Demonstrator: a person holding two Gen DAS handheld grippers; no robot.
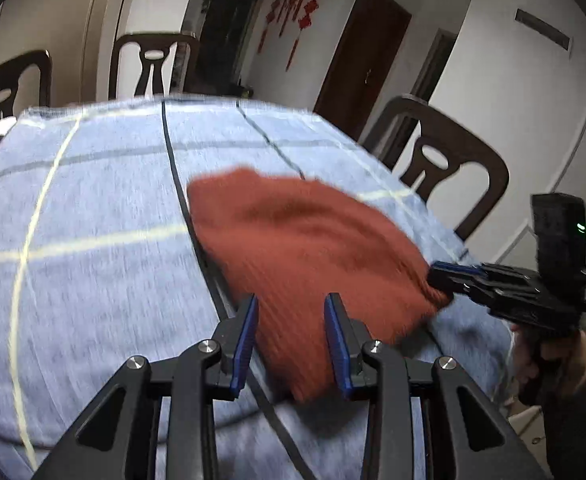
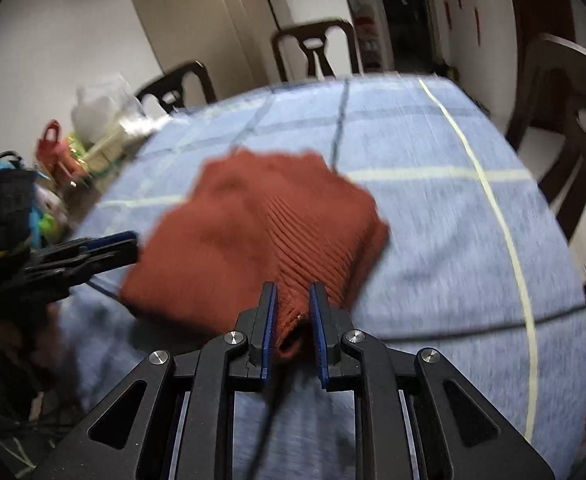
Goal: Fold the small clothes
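Observation:
A rust-red knitted garment (image 1: 301,240) (image 2: 245,220) lies bunched on the blue checked tablecloth (image 1: 93,200), its near side raised with shadow beneath. In the left wrist view my left gripper (image 1: 291,300) stands half closed, and a thick corner of the garment fills the gap between its blue pads. My right gripper (image 2: 293,288) is shut on a bunched ribbed edge. Each gripper also shows from the side in the other view: the right gripper (image 1: 433,276) pinches the garment's right corner, and the left gripper (image 2: 135,246) meets its left edge.
Dark wooden chairs (image 1: 453,168) (image 2: 313,48) stand around the table. Bags and colourful clutter (image 2: 61,148) sit at the table's far left. A person's hand (image 1: 553,360) holds the right gripper's handle. The tablecloth (image 2: 433,240) spreads out bare to the right of the garment.

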